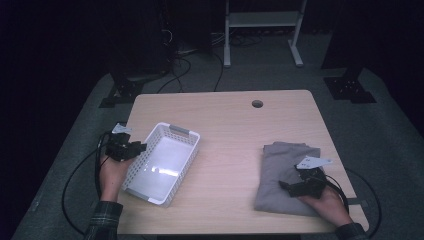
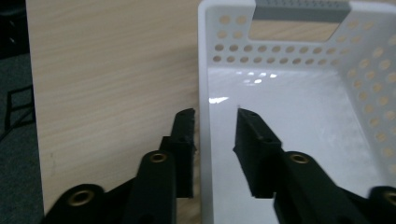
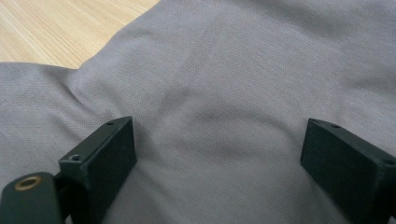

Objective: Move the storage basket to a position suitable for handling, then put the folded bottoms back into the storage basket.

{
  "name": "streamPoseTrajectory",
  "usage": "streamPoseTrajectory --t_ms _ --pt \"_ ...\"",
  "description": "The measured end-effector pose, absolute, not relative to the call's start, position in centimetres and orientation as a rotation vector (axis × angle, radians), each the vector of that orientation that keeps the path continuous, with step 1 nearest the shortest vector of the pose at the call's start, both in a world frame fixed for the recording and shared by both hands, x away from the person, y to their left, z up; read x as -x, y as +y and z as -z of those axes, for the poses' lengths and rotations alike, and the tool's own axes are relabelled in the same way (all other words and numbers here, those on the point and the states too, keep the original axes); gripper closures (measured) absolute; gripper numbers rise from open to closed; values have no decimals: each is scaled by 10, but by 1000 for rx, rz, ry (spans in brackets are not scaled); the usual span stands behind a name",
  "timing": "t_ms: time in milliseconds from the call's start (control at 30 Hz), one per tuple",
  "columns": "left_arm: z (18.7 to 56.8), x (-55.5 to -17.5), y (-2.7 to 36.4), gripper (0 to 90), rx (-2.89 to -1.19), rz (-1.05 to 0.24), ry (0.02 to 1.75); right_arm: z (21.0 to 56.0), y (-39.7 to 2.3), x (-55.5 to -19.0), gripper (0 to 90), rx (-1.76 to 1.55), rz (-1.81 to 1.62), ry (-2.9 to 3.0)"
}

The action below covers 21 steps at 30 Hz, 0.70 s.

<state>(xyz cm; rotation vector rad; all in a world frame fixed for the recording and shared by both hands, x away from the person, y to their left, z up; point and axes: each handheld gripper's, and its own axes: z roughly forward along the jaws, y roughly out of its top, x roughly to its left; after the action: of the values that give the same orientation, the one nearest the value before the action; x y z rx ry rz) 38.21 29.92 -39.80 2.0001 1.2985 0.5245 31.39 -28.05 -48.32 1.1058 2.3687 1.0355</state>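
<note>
Left gripper [image 2: 214,133] jaws slightly apart, straddling white basket [image 1: 162,162] wall at table's left. Right gripper [image 3: 217,163] spread wide over folded grey cloth [image 1: 285,175]: soft, light, limp; pinch thick fold.

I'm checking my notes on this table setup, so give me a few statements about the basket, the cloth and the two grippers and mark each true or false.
1. The white basket is empty. True.
2. The left gripper has its jaws on either side of the basket's side wall, not clamped on it. True.
3. The grey cloth lies inside the basket. False: it lies folded on the table, to the right of the basket.
4. The right gripper is shut on the cloth. False: its jaws stand wide apart over the cloth.
5. The basket has a grey handle strip on one end. True.
</note>
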Motion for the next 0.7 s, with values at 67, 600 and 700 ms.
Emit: streamPoseTrajectory --t_ms 67,600,700 --pt "395 -381 297 575 -1983 -530 1276 483 -280 -314 90 -1106 -1035 2369" --pt "368 -363 240 208 -1939 -496 1112 483 -280 -314 90 -1106 -1034 2369" --pt "368 -361 228 142 -1943 -496 1101 483 -280 -314 90 -1108 -1035 2368"
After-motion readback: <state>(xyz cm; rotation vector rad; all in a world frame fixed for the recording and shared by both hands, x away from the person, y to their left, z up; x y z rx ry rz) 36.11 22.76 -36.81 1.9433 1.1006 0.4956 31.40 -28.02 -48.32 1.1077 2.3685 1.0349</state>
